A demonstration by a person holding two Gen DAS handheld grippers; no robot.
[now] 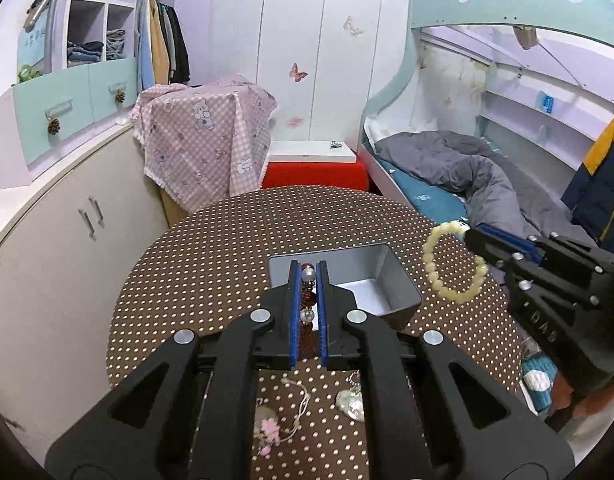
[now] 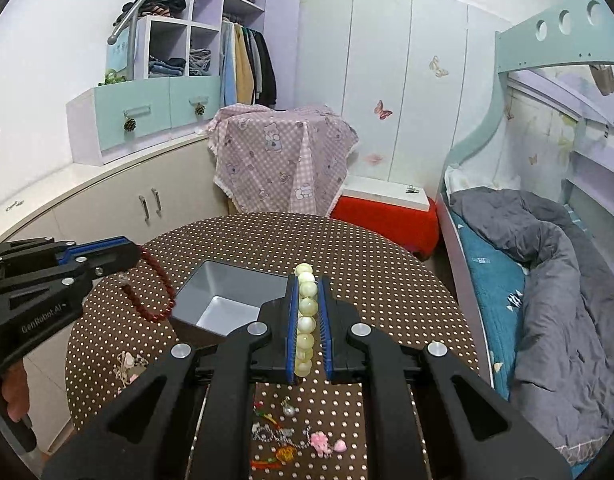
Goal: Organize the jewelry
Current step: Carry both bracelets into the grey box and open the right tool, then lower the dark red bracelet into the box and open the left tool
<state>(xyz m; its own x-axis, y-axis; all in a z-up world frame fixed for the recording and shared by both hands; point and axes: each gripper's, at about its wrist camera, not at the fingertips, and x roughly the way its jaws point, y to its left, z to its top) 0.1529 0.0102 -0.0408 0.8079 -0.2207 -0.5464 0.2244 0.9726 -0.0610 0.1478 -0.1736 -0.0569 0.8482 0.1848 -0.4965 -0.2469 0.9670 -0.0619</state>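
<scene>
My left gripper [image 1: 308,270] is shut on a dark red bead bracelet [image 1: 307,300] with pearl beads, held above the near left corner of the silver box [image 1: 387,276]. In the right wrist view the left gripper [image 2: 137,254] dangles that red bracelet [image 2: 155,292] just left of the box [image 2: 203,292]. My right gripper [image 2: 307,280] is shut on a cream bead bracelet [image 2: 307,312], held right of the box. In the left wrist view the right gripper [image 1: 469,236] hangs the cream bracelet [image 1: 453,258] in the air.
The round table [image 1: 227,240] has a brown polka-dot cloth. Small charms and trinkets [image 2: 291,436] lie near its front edge, and a pendant on a cord [image 1: 267,424] too. A bed [image 2: 547,280] stands right, cabinets [image 2: 107,208] left, a red stool [image 2: 387,216] behind.
</scene>
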